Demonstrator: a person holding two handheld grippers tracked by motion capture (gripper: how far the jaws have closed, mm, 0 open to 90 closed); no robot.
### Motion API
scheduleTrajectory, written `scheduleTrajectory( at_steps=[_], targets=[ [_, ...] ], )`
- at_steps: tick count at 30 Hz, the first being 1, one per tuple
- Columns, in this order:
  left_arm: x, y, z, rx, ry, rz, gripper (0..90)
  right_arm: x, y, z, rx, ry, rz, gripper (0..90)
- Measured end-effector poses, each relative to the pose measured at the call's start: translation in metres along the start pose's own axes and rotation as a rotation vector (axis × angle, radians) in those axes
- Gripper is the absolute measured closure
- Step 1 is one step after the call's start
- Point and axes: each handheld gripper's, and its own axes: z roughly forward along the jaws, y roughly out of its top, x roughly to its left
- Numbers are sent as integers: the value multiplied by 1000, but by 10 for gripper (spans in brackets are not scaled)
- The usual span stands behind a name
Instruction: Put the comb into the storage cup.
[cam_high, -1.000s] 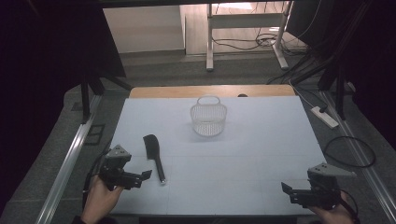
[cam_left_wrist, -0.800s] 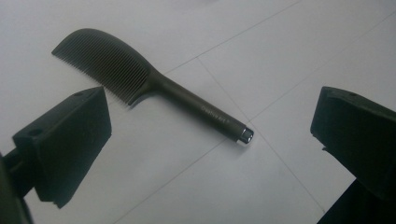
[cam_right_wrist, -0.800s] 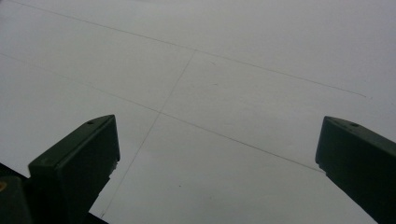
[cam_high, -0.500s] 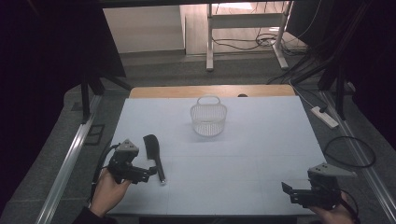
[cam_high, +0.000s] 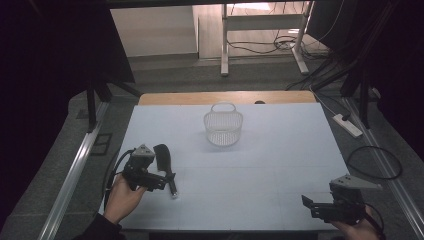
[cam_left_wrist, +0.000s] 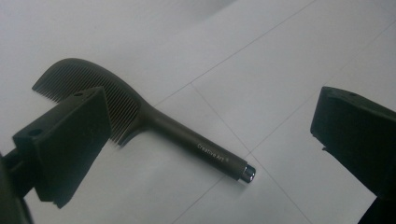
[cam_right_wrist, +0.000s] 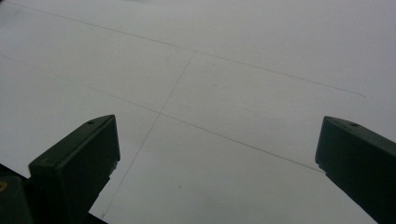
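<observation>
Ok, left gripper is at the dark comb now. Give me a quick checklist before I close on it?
1. Left gripper open: ok, jaws spread wide.
2. Dark plastic comb between the jaws: ok, handle lies in the gap, one jaw overlaps the teeth.
3. Comb flat on the white table sheet: ok.
4. Jaws low enough to grasp: cannot tell.
5. White mesh basket upright, apart from the comb: ok.
6. Right gripper open and away at the near right corner: ok.
</observation>
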Motion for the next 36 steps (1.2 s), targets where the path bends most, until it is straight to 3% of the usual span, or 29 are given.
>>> scheduleTrajectory(
  at_steps=[13, 36],
  targets=[
    [2, 16, 13, 16, -20, 15, 0, 0, 0, 0, -1, 4, 4, 4],
    [3, 35, 36, 76, -7, 39, 24, -1, 0, 0, -2, 3, 6, 7]
  ],
)
